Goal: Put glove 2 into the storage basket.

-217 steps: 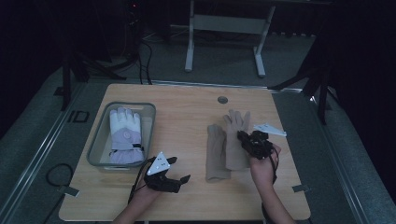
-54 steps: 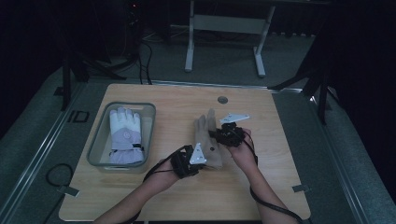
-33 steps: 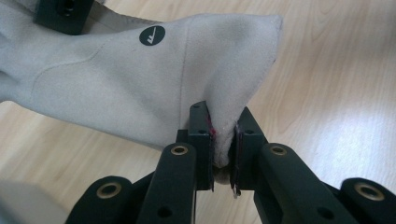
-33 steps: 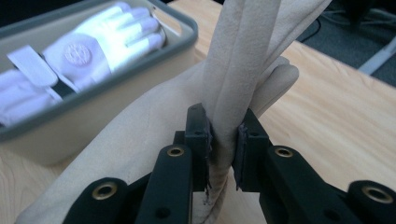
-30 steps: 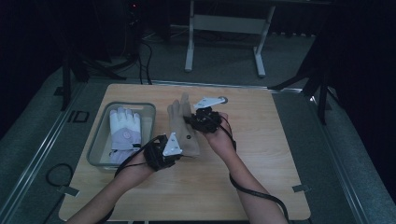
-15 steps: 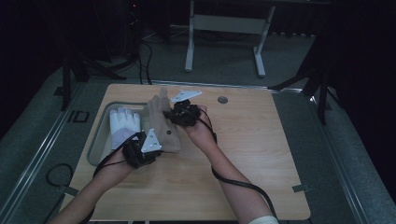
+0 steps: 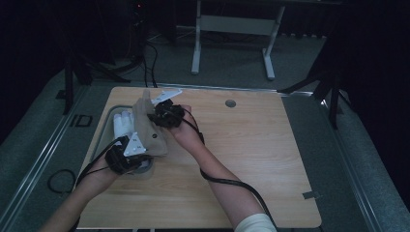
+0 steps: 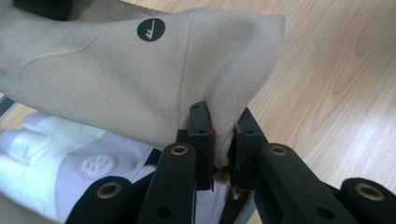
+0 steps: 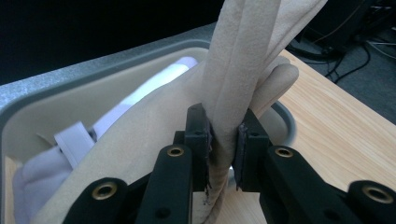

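At the left edge of the tabletop (image 7: 251, 159) sat the tray (image 7: 107, 126), with a white glove (image 7: 122, 124) lying inside it. In your left gripper view that glove (image 8: 56, 158) lay below and behind the tan one, a round embossed badge on its cuff.

Your left tongs (image 7: 129, 153) were at the tray's near end, clenched on the cuff end of the tan glove (image 7: 151, 129). Seen up close, the left tongs (image 8: 223, 140) pinched a fold of the tan glove (image 8: 140, 79) between both jaws, and a small round black logo sat on the fabric just above the grip.

The tan glove was off the tabletop, stretched between your two tongs, hanging over the tray's right wall and partly above the white glove.

Your right tongs (image 7: 163, 113) held the glove's far end, near the tray's far right corner. In your right gripper view the right tongs (image 9: 223, 140) were clenched on the tan glove's (image 9: 243, 60) fingers, which rose upright between the jaws, with one finger curling off to the side. Behind it were the tray (image 9: 93, 88) and the white glove (image 9: 70, 154) with its strap.
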A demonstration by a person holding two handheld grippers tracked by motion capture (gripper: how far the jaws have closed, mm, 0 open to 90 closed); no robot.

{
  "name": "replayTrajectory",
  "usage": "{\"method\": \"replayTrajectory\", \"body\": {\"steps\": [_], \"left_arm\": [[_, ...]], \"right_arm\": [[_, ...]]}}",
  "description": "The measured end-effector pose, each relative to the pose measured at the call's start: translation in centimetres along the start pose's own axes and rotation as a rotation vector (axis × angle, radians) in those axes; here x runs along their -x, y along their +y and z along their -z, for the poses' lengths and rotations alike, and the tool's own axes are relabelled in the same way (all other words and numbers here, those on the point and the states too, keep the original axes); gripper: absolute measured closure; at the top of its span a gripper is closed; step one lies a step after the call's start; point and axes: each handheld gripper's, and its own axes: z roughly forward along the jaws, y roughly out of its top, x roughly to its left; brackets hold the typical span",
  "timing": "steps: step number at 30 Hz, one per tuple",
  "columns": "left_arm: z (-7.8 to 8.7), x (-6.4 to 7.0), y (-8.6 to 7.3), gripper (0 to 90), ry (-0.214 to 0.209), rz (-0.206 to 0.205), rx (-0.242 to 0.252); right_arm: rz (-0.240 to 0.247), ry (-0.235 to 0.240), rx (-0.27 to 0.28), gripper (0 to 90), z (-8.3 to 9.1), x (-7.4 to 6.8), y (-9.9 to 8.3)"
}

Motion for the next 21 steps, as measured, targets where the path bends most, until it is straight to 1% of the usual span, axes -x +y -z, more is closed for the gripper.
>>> {"method": "replayTrajectory", "body": {"steps": [6, 11, 16, 19, 21], "left_arm": [[0.9, -1.0, -1.5, 81.5, 0.023, 0.031, -0.012], [1.5, -1.7, -2.8, 81.5, 0.035, 0.058, -0.028], [1.9, -2.2, -4.1, 81.5, 0.052, 0.075, -0.034], [1.7, -2.5, -4.6, 81.5, 0.051, 0.088, -0.043], [1.5, -2.7, -5.0, 81.5, 0.038, 0.108, -0.041]], "right_arm": [[0.023, 0.018, -0.011, 78.1, -2.1, -1.1, 1.3], [0.046, 0.036, -0.023, 78.1, -4.2, -2.3, 2.3], [0.046, 0.054, -0.028, 78.0, -5.6, -3.1, 2.8], [0.049, 0.066, -0.040, 78.0, -6.7, -3.3, 2.8], [0.045, 0.065, -0.050, 78.0, -7.3, -3.5, 2.6]]}}
